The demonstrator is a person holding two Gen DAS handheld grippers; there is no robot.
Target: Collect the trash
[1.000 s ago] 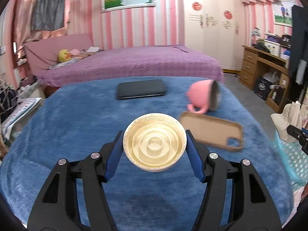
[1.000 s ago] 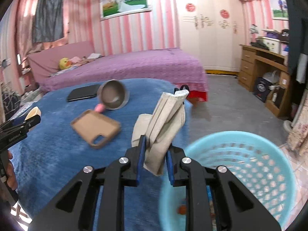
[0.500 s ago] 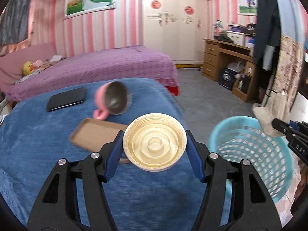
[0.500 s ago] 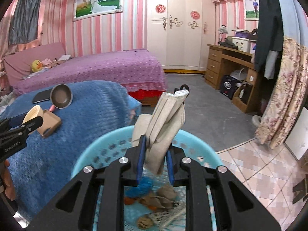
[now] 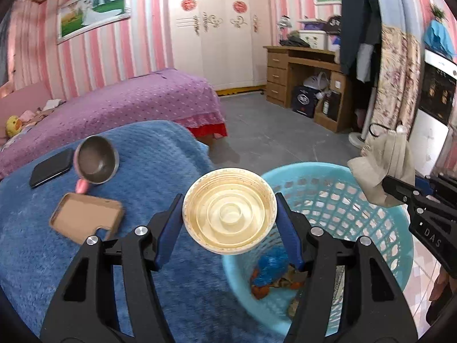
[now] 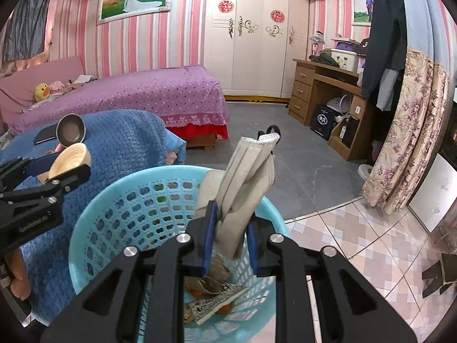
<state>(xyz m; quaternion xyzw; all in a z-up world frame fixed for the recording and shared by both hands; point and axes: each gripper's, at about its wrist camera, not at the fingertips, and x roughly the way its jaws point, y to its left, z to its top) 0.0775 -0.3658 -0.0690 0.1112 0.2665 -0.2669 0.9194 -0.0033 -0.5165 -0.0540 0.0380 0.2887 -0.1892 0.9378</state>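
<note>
My left gripper [image 5: 230, 223] is shut on a cream plastic lid [image 5: 229, 213] and holds it above the near rim of the light blue basket [image 5: 380, 200]. My right gripper [image 6: 230, 243] is shut on a beige face mask [image 6: 245, 183] and holds it over the basket [image 6: 85, 228]. The basket holds several pieces of trash, among them blue plastic [image 5: 271, 263] and brown scraps [image 6: 211, 283]. The mask [image 5: 382, 165] and right gripper show at the right edge of the left wrist view. The lid [image 6: 70, 160] shows at the left of the right wrist view.
On the blue blanket [image 5: 57, 257] lie a brown phone case [image 5: 85, 217], a pink cup on its side [image 5: 95, 161] and a black phone [image 5: 51, 167]. A purple bed [image 6: 128, 91] stands behind. A wooden desk [image 6: 322, 85] and a floral curtain [image 6: 411, 131] stand to the right.
Both grippers have swung right from the blanket to above the basket, carrying the lid and the mask. The basket now fills the lower middle of both views.
</note>
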